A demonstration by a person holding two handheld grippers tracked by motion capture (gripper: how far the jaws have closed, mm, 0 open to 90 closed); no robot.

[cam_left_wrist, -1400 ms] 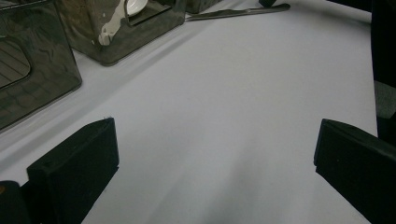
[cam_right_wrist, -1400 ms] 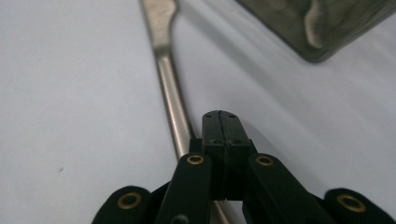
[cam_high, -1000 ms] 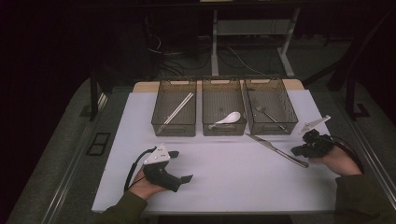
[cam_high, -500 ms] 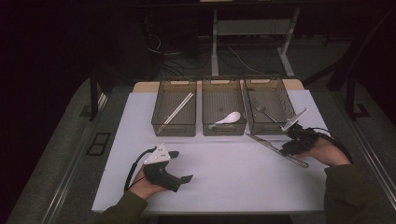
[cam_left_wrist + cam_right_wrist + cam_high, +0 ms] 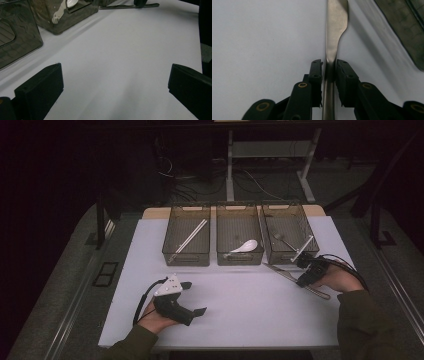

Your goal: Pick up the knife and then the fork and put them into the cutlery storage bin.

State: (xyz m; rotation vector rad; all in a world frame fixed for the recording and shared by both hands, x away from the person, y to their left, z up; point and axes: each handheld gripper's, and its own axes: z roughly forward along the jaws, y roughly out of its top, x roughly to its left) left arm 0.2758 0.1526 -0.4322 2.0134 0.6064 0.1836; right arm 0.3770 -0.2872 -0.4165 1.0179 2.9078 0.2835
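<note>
We compare this moment with the frames from a second ago: the right claw (image 5: 306, 271) has travelled leftward across the tabletop (image 5: 240, 310), away from the right edge and toward the three bins, and it now sits over the butter knife (image 5: 295, 279). Its jaws have just been closing, with the knife's handle between them. In the right gripper view the two black pads flank the metal handle (image 5: 329, 75) closely — we judge them pressed on it or a hair short of contact, so we treat this as a grasp on the knife that is forming, not yet proven by a lift.

For the work in hand this means the approach phase is over and the pick-up is starting. The likely destination is the right bin (image 5: 290, 231), which already holds a metal utensil, though the frames do not confirm that.

The knife lies flat on the tabletop, just in front of the right bin's near corner. Its long axis runs diagonally in the high view — blade end up-left toward the bins, handle end down-right toward the person's right hand. In the right gripper view the broad blade (image 5: 337, 22) points straight away from the claw, in line with the jaws.

The left claw (image 5: 192, 297) rests on the tabletop with jaws released and nothing between them.
</note>
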